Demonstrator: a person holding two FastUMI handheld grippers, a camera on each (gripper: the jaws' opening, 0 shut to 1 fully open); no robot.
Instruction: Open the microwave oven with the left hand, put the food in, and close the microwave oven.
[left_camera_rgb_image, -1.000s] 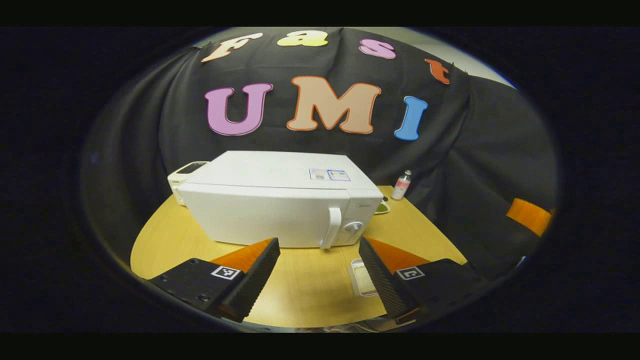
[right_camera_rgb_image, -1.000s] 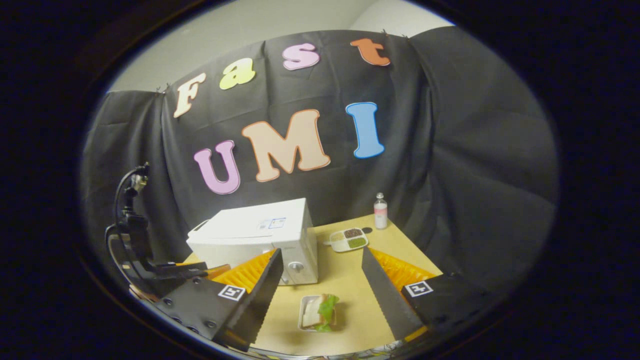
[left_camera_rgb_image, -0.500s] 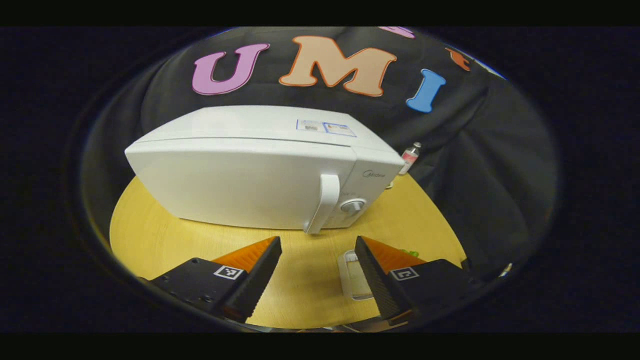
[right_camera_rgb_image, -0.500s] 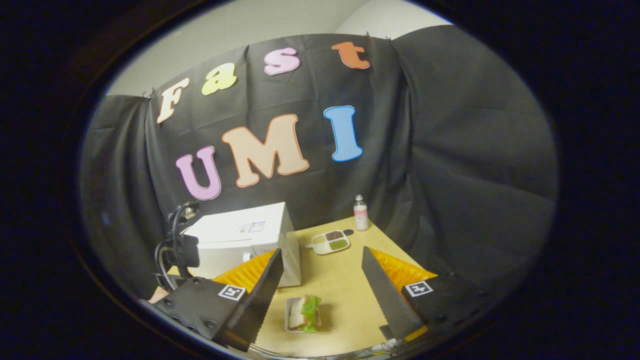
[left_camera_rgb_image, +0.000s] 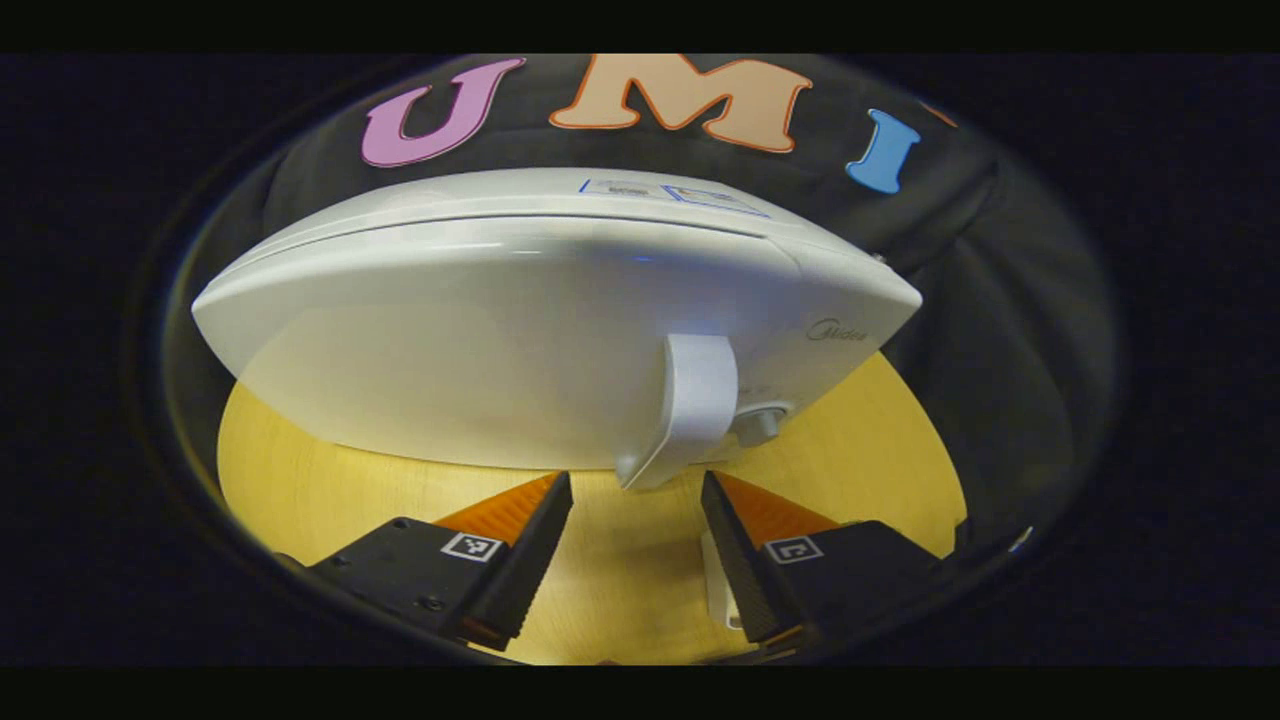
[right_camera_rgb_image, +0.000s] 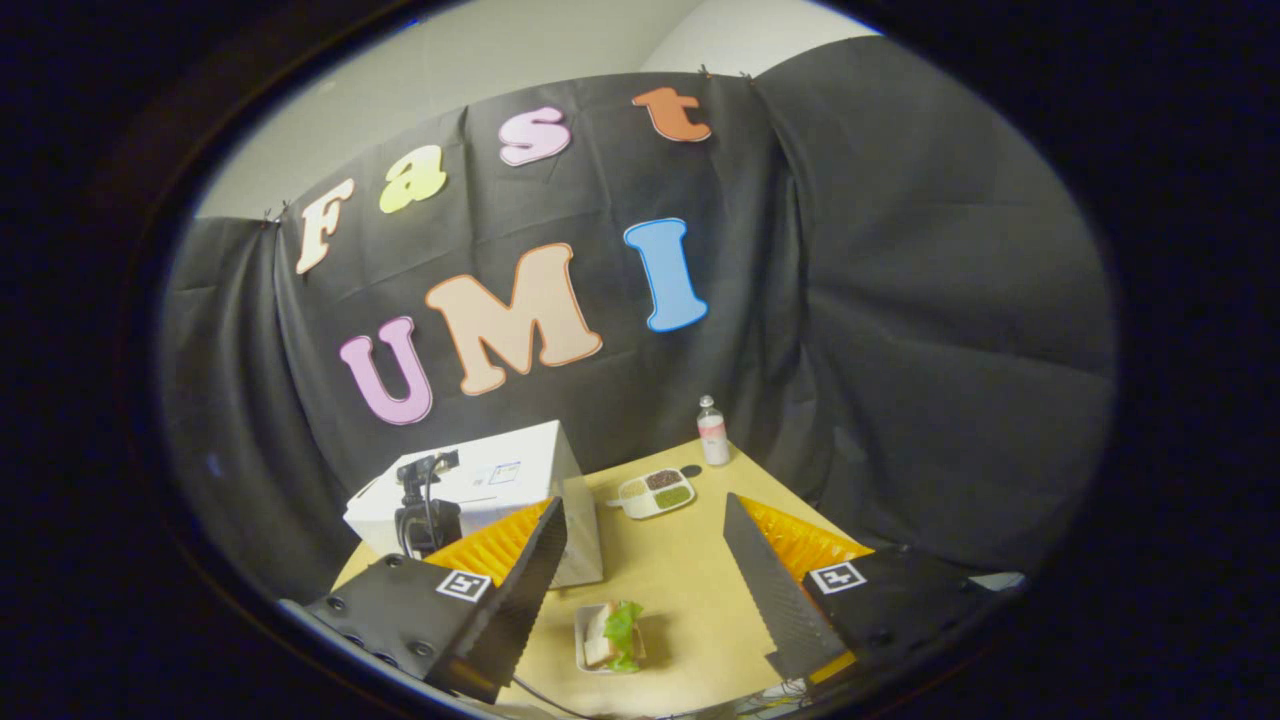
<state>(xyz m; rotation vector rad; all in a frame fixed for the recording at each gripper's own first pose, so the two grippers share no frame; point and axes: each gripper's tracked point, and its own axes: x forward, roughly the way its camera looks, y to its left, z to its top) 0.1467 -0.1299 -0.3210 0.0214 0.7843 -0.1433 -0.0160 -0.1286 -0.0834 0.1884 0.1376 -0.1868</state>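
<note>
The white microwave (left_camera_rgb_image: 520, 330) stands close in the left gripper view with its door shut. Its vertical handle (left_camera_rgb_image: 690, 400) and the knob (left_camera_rgb_image: 760, 422) are at the door's right side. My left gripper (left_camera_rgb_image: 635, 482) is open, and the handle's lower end sits just above the gap between its fingertips without touching them. In the right gripper view the sandwich with lettuce (right_camera_rgb_image: 615, 632) lies in a small clear tray on the table, below and between the fingers of my open right gripper (right_camera_rgb_image: 643, 505), which hangs above it. The left gripper's body (right_camera_rgb_image: 425, 515) shows in front of the microwave (right_camera_rgb_image: 510, 480).
The wooden table (right_camera_rgb_image: 700, 580) carries a compartment dish with grains (right_camera_rgb_image: 655, 492) and a small bottle (right_camera_rgb_image: 712, 432) at the back right. A corner of the food tray (left_camera_rgb_image: 715, 590) peeks beside the left gripper's right finger. Black cloth surrounds the table.
My left gripper has moved in close to the microwave door, bringing the handle right above its fingertips. The right gripper has drifted slightly back, still open over the sandwich.
</note>
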